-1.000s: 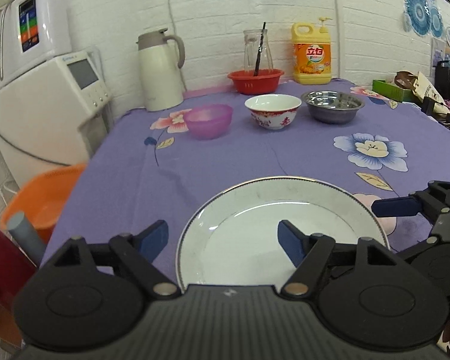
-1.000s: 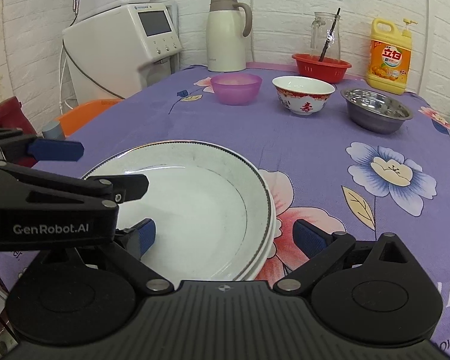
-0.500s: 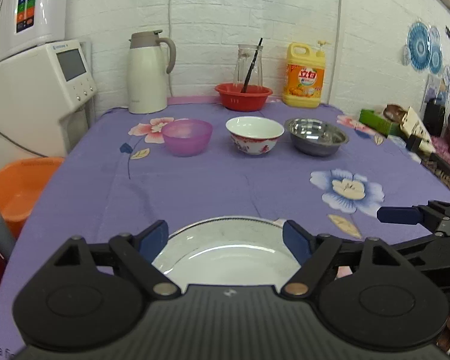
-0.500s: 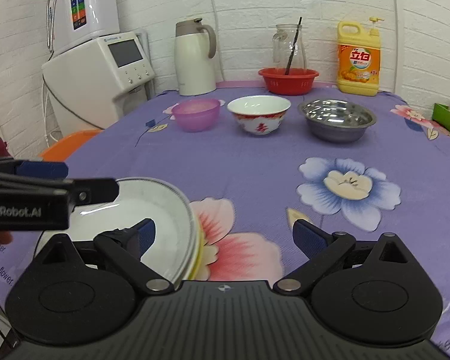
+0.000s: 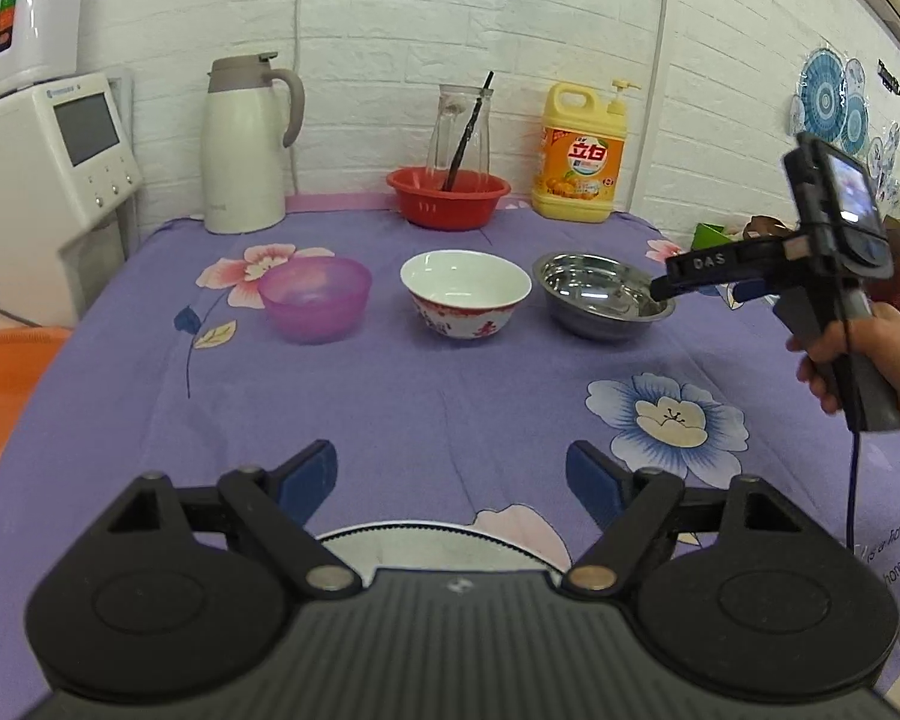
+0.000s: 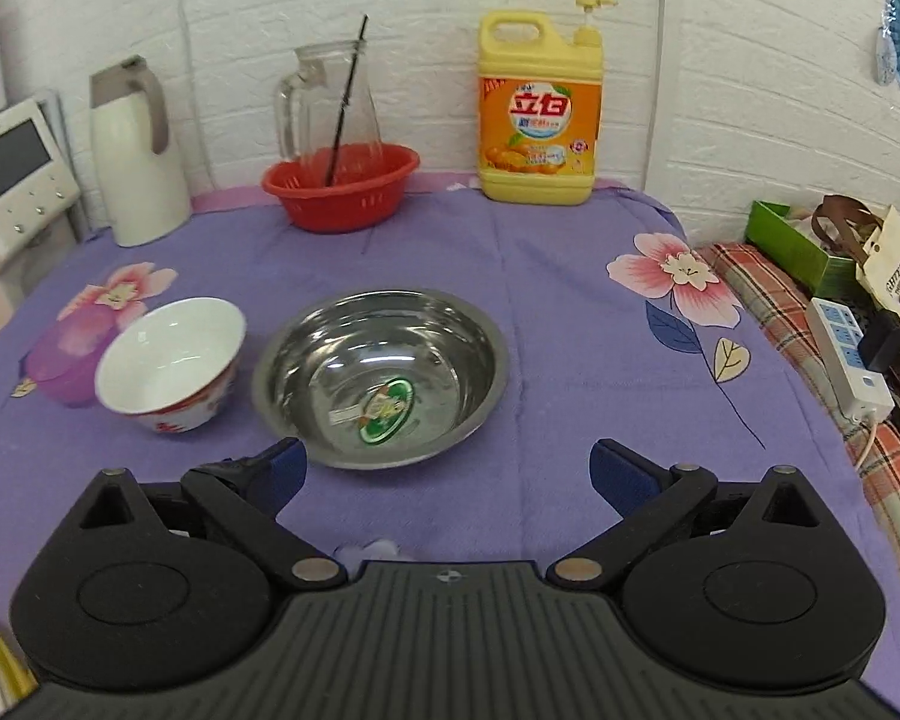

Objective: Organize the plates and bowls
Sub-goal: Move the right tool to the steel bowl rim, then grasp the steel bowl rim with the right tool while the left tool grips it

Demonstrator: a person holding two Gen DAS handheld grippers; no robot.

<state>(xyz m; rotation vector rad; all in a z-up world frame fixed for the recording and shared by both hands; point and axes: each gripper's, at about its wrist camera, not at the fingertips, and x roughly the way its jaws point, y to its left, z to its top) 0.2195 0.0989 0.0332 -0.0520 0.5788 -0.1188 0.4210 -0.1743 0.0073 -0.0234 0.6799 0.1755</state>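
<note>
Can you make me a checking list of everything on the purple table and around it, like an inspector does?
Surface: purple flowered tablecloth, lying flat.
Job's things: purple bowl, white and red bowl and steel bowl in a row, all upright and apart; a plate at the near edge, mostly hidden.
Clutter: thermos, red basket with a glass jug behind it, yellow soap bottle, all along the wall.
Grippers: left gripper open, empty; right gripper open, empty, just short of the steel bowl.
Cables: a cord hangs from the right gripper's handle; power strip off the table.
Surroundings: white brick wall, white machine, orange tub.
</note>
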